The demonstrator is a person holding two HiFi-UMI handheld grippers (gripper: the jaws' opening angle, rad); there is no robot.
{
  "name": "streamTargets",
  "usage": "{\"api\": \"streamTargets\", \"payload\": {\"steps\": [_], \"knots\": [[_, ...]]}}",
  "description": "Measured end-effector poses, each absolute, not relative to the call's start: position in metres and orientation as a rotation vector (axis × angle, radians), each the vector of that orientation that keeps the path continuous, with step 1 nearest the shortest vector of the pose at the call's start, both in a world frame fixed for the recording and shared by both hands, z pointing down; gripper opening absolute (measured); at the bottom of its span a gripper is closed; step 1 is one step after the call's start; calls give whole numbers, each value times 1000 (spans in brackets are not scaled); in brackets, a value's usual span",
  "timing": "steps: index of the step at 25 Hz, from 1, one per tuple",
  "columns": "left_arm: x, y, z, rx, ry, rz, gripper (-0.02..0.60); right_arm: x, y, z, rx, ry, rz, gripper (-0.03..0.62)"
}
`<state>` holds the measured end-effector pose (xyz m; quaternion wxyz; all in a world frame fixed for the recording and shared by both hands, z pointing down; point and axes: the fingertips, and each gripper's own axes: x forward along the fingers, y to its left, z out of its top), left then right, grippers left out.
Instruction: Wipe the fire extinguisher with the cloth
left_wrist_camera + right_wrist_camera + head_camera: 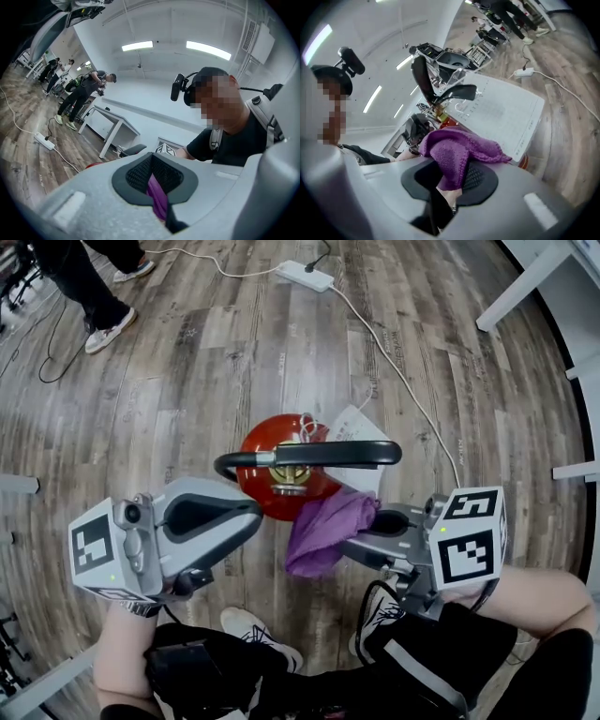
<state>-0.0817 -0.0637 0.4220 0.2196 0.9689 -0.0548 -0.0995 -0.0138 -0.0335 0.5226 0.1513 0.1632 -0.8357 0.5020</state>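
Observation:
A red fire extinguisher (270,442) stands on the wood floor, seen from above, with its black handle (319,455) across the top and a white paper tag (358,426) behind it. My right gripper (361,532) is shut on a purple cloth (323,526), which hangs beside the extinguisher's near right side. In the right gripper view the cloth (459,145) bulges out of the right gripper (454,174), just below the tag (501,112). My left gripper (255,514) points at the extinguisher's near left side. In its own view the left gripper (157,187) shows a narrow slit with purple visible through it.
A white power strip (305,276) lies at the far side, and its cable (403,381) runs past the extinguisher on the right. Another person's legs (94,287) stand at top left. White table legs (520,287) are at the right. My own shoes (248,624) are below.

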Motion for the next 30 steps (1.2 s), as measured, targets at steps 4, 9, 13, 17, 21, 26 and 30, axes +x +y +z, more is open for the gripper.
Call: {"api": "streamTargets", "payload": {"steps": [4, 9, 13, 17, 21, 26, 30], "knots": [[-81, -65, 420, 2678, -147, -284, -2, -23, -26, 555, 483, -2343, 1493, 81], [-82, -64, 423, 2671, -147, -275, -2, -37, -14, 622, 471, -2226, 1516, 81], [-85, -67, 422, 2675, -153, -303, -2, -44, -7, 695, 516, -2103, 1541, 81], [-90, -69, 425, 2664, -160, -304, -2, -53, -2, 770, 585, -2003, 1513, 81], [-93, -70, 426, 2649, -162, -312, -2, -55, 0, 832, 655, -1960, 1453, 81], [-95, -71, 428, 2638, -159, -334, -3, -60, 0, 867, 772, -1982, 1494, 81], [-95, -72, 431, 2635, -167, -334, -2, -64, -1, 870, 892, -1953, 1552, 80]]}}
